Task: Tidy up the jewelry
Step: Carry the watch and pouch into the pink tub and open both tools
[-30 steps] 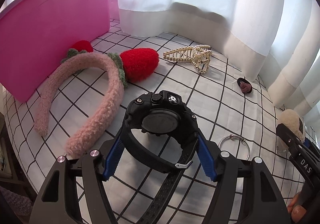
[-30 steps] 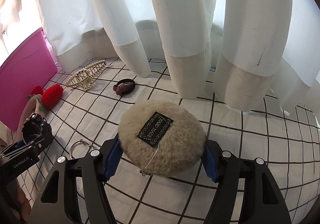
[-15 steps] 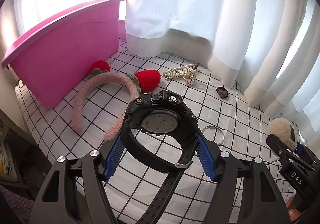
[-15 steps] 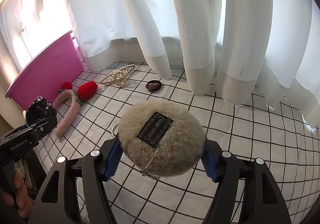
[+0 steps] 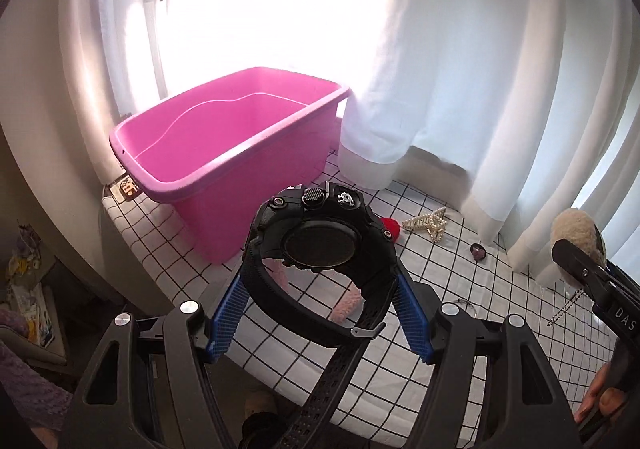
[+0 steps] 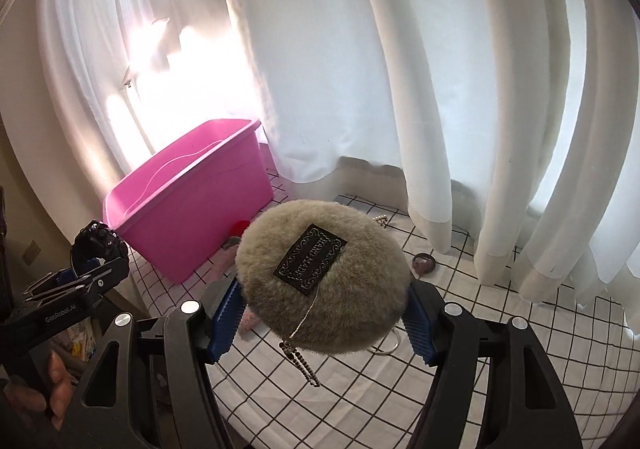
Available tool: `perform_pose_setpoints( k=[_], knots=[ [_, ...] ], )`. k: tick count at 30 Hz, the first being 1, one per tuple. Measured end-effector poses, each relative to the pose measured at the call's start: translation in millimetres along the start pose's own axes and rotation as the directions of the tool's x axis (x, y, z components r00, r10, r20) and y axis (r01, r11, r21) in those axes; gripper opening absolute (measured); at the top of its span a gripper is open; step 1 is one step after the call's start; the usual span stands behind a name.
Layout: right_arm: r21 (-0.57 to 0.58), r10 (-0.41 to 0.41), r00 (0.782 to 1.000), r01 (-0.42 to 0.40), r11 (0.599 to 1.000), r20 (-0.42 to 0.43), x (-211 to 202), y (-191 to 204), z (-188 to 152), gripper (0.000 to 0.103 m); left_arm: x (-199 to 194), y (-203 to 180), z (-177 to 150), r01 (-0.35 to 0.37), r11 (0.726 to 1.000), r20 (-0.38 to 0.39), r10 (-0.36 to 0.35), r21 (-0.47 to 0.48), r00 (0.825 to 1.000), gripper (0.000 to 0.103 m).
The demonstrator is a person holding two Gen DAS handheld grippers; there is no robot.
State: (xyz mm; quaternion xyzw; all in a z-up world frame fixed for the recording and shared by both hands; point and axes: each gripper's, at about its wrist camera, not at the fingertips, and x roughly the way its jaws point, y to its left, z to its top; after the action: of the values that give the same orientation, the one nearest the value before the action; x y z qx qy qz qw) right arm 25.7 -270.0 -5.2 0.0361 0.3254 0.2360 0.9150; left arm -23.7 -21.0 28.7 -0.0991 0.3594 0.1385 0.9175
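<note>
black watch (image 5: pixel 320 245) aloft, strap dangling | fuzzy beige pouch (image 6: pixel 322 281) aloft, chain hanging | pink bin (image 5: pixel 224 165) open on checked cloth

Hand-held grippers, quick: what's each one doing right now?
Left hand-held gripper: closed on the black watch.
Right hand-held gripper: closed on the furry round pouch.

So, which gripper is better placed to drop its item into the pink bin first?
Probably left: the left gripper holds the black watch nearer the pink bin; the right gripper with the fluffy pouch sits farther away.
</note>
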Motion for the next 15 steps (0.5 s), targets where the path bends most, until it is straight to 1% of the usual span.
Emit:
perform_pose_setpoints(
  k=[4,8,10,15],
  knots=[
    [-0.045,0.036,0.999,-0.034,0.998,0.035,14,44,30,0.066,-1,41,34,-0.018,0.999,0.054,0.019,-0.027,0.998,0.066],
    [-0.063,0.085,0.995,-0.081,0.995,0.051,38,91,65,0.066,8,81,70,-0.024,0.999,0.073,0.026,-0.027,0.997,0.066],
    [-0.094,0.096,0.994,-0.09,0.991,0.054,52,118,83,0.066,16,101,86,-0.036,0.999,0.089,0.038,-0.027,0.995,0.066],
    [-0.111,0.146,0.988,-0.139,0.984,0.051,93,169,122,0.066,48,150,127,-0.031,0.998,0.081,0.035,-0.049,0.996,0.066]
  ],
)
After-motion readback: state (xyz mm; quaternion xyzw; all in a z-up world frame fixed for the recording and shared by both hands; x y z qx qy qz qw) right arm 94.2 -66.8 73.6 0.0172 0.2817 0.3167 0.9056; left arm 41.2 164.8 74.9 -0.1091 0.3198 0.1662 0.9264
